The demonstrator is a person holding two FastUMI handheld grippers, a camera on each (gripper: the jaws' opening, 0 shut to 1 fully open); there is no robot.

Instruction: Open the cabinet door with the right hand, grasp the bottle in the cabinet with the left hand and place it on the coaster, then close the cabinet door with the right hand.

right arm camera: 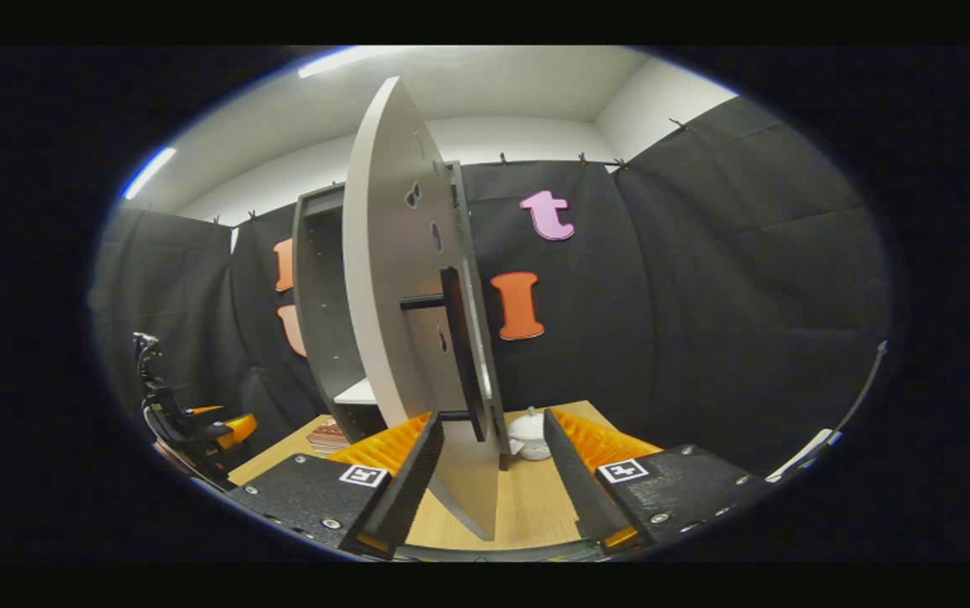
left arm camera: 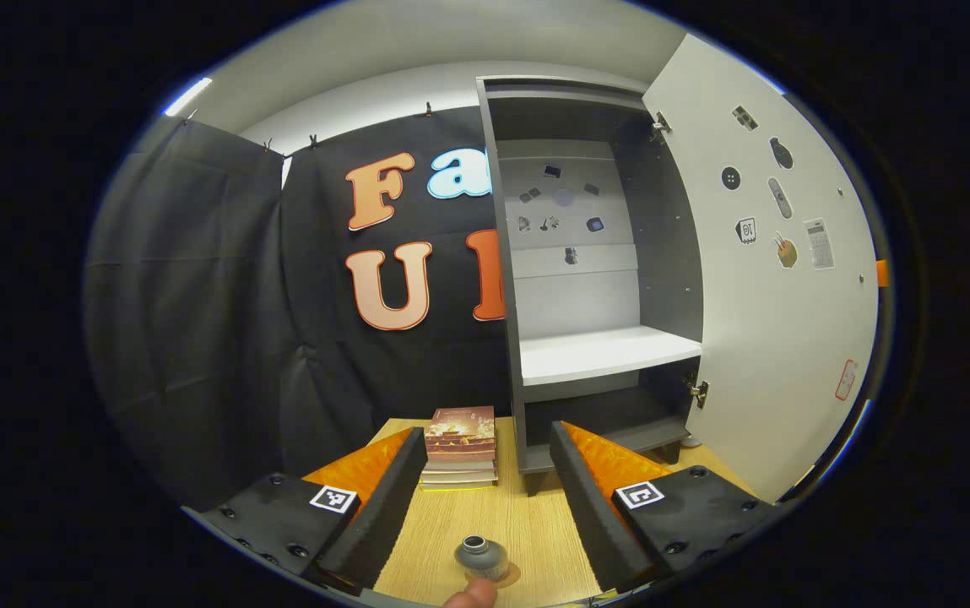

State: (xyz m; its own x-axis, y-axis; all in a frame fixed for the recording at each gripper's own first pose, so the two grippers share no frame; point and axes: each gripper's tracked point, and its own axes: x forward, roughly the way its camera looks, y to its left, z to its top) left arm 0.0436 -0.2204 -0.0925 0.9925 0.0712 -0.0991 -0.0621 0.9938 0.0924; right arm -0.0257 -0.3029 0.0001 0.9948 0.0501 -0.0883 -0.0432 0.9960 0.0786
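Bottle (left arm camera: 482, 556) upright on the coaster (left arm camera: 508, 575) between the released left hand-held gripper (left arm camera: 479, 490) fingers; right hand-held gripper (right arm camera: 491, 469), jaws apart, straddles the open cabinet door (right arm camera: 396, 279) edge, handle (right arm camera: 459, 355) vertical just ahead, nearest for closing.

The wooden table (left arm camera: 527, 523) carries books (left arm camera: 460, 447), cabinet (left arm camera: 535, 460), bottle (left arm camera: 481, 557).

Bright, even light from ceiling strips (left arm camera: 187, 95) — sharp centres, edges bowed by fisheye, shadows soft.
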